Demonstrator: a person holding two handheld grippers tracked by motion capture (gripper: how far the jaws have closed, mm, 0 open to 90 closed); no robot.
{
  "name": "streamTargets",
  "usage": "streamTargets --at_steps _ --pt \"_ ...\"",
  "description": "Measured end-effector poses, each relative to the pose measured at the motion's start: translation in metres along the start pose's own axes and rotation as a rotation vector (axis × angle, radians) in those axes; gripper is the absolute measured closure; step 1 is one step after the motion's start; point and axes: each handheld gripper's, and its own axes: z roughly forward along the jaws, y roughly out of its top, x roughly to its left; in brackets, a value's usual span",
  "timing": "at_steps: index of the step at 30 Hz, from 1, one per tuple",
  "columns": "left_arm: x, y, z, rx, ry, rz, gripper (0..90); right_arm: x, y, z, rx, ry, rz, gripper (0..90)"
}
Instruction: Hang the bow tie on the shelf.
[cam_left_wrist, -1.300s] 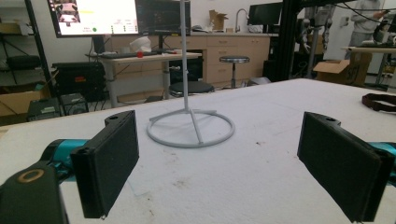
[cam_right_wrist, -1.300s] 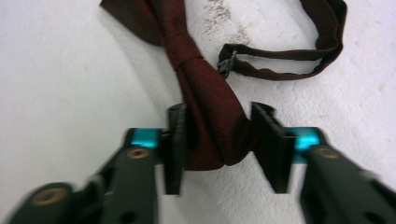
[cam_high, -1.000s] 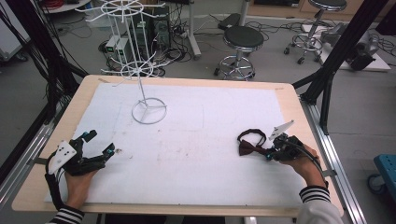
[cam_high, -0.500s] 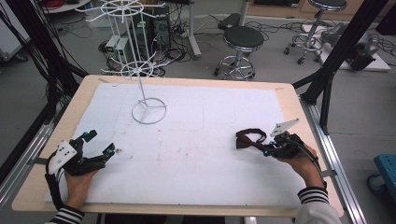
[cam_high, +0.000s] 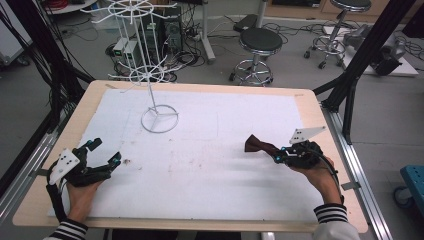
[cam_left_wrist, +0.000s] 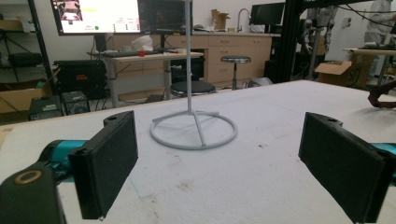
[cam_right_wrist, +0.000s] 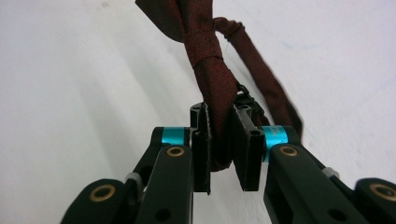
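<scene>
The right tool (cam_high: 276, 157) is clamped tight on a dark red bow tie (cam_high: 256, 144), its two black pads pinching the knotted middle of the fabric (cam_right_wrist: 212, 100); the tie juts from the jaw tips toward the desk's centre, one satin wing flaring ahead and a thin neck strap (cam_right_wrist: 266, 70) looping off to the side; seen from above, it is held at the right side of the desk (cam_high: 200, 175), apparently just clear of the white, lightly stained padded cover; the cloth looks soft and limp, with a faint sheen, likely to sag once carried higher. Far to the left and further back stands a white wire rack (cam_high: 159, 119), a slim upright pole on a ring base with spoked hoops of hooks above; the tie lies well apart from it, so any hanging move would run leftward and away from the person. The left tool (cam_high: 103, 159) rests at the near left edge, jaws spread wide and empty, the rack's ring base (cam_left_wrist: 194, 130) straight ahead of it, much the nearer hand to the rack.
</scene>
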Motion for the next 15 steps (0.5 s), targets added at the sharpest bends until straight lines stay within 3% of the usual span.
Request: streamTargets --at_steps 5,10,15 --pt "0.0 0.009 0.002 0.01 -0.022 -0.001 11.7 0.006 0.008 0.003 -0.055 0.025 -0.012 79.5" --pt "-0.002 0.02 0.007 0.045 -0.08 -0.017 10.5 0.015 0.017 0.006 -0.13 0.067 -0.014 79.5" --pt "-0.004 0.033 0.014 0.079 -0.143 -0.021 10.5 0.022 0.025 0.009 -0.163 0.092 -0.031 79.5"
